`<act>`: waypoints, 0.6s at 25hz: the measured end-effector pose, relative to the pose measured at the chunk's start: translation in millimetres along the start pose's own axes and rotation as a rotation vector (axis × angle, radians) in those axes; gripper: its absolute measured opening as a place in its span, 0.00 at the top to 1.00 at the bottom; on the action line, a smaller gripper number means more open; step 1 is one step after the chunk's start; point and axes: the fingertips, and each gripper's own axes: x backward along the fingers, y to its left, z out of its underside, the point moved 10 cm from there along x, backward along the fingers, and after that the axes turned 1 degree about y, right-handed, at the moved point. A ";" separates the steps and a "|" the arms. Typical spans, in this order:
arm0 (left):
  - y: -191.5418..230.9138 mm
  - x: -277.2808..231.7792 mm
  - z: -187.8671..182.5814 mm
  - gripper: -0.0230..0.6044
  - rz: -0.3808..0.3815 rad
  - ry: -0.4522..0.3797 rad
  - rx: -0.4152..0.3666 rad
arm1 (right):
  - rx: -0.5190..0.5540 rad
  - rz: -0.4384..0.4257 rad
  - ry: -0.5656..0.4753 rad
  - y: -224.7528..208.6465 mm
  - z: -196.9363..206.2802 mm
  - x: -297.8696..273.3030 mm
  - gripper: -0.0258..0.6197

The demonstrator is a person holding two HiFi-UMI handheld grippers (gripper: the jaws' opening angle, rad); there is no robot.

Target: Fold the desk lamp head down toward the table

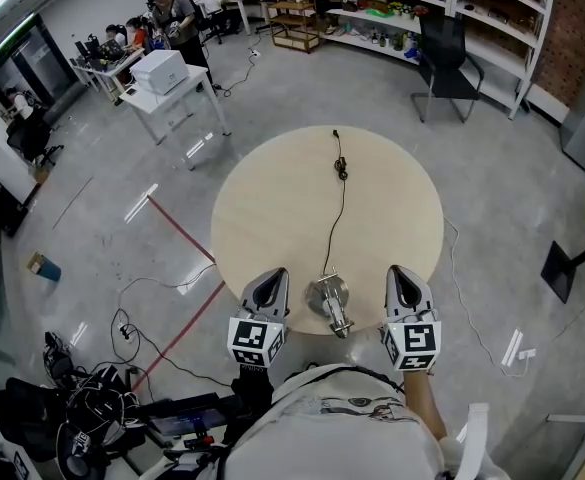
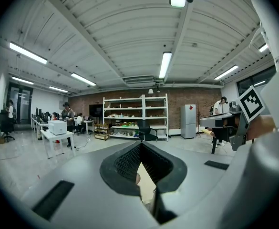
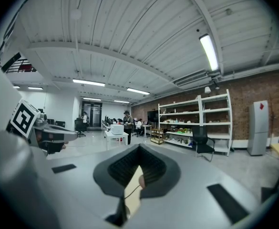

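Pale wood makes up the round table (image 1: 272, 198) in front of us, and the desk lamp (image 1: 329, 296) stands at its near edge, between our two tools. Its silvery metal catches the light, and its thin black cord (image 1: 340, 208) runs across the top toward the far rim. From almost straight above we make out a round part and a short arm pointing toward us. We cannot tell from this angle whether the head is raised or already lowered.

Our left gripper (image 1: 271, 280) sits just left of the lamp and our right gripper (image 1: 401, 278) just right of it, both apart from it. Each one's own view shows the jaws pressed together with nothing between them, only a strip of table top beyond.

We judge that the fold is most likely not begun, since nothing grips the head or arm and nothing braces the base. If so, the whole job is left: part one pair of jaws, take hold of the head or its arm, steady the base, and swing the head down toward the table.
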 end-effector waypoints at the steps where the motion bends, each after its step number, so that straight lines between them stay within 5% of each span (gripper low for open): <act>1: 0.4 0.1 0.2 0.96 -0.001 0.000 0.001 | 0.001 -0.001 -0.001 0.2 0.1 -0.6 0.95; 15: -2.0 3.1 0.0 0.96 -0.006 0.000 0.007 | -0.013 -0.007 0.003 -0.2 1.1 2.0 0.95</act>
